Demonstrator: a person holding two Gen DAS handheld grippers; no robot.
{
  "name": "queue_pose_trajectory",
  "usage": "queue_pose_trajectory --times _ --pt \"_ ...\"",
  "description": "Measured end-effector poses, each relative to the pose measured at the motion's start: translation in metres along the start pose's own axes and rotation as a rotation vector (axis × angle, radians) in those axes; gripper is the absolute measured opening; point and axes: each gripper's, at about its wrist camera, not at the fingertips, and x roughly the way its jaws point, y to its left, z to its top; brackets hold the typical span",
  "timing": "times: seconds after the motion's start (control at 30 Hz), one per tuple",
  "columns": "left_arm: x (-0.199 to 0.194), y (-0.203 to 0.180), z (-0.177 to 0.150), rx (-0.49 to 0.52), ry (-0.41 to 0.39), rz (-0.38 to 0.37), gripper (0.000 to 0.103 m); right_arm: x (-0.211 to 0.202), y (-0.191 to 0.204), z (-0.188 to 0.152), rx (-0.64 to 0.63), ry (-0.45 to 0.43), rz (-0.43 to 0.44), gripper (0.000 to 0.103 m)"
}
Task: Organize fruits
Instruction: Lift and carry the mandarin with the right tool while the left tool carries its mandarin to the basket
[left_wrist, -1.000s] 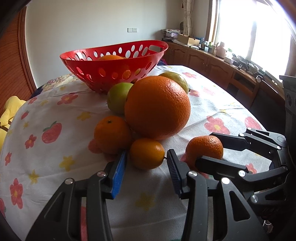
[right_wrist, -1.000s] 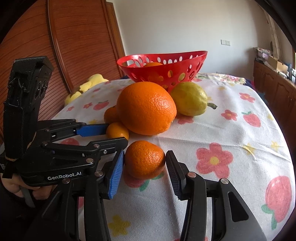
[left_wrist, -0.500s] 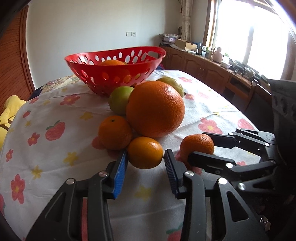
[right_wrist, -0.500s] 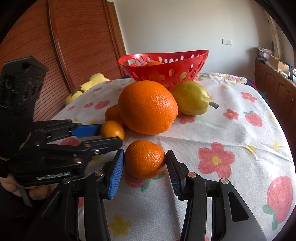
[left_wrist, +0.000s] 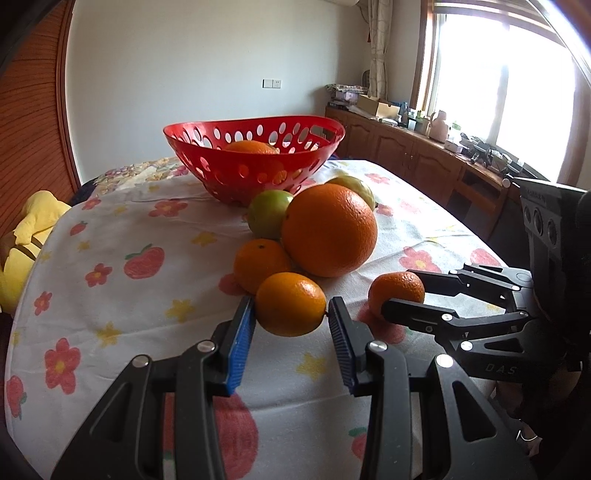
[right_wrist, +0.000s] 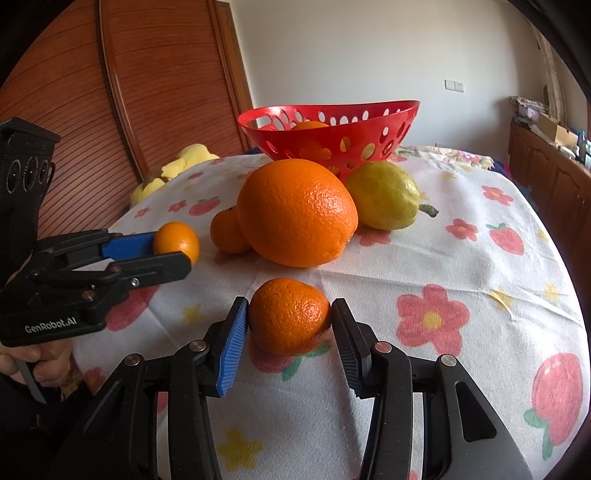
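On the left, the left gripper (left_wrist: 290, 319) squeezes a small smooth orange (left_wrist: 290, 304) between its blue pads, lifted a little off the flowery tablecloth (left_wrist: 122, 236). Just behind it sit a small mandarin (left_wrist: 260, 264), a big orange (left_wrist: 330, 229) and a green fruit (left_wrist: 269, 213). Farther back stands the red basket (left_wrist: 255, 173) with one orange inside. To the right, the right gripper (right_wrist: 290, 323) pinches a bumpy mandarin (right_wrist: 290, 315) that rests on the cloth.
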Motion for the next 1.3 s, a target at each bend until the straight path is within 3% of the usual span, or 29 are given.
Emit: queue_pose_trajectory --times 0.63,1.07,1.3 --pt "-0.019 0.009 0.023 0.003 -0.069 0.023 0.039 -0.024 -0.013 0.013 0.012 -0.055 -0.041 0.045" --pt "-0.019 0.024 0.057 0.019 -0.121 0.014 0.039 -0.045 -0.021 0.081 -0.067 -0.156 -0.077 0.045" --pt "-0.002 0.040 0.088 0.030 -0.133 0.027 0.039 -0.026 -0.024 0.125 -0.132 -0.173 -0.080 0.045"
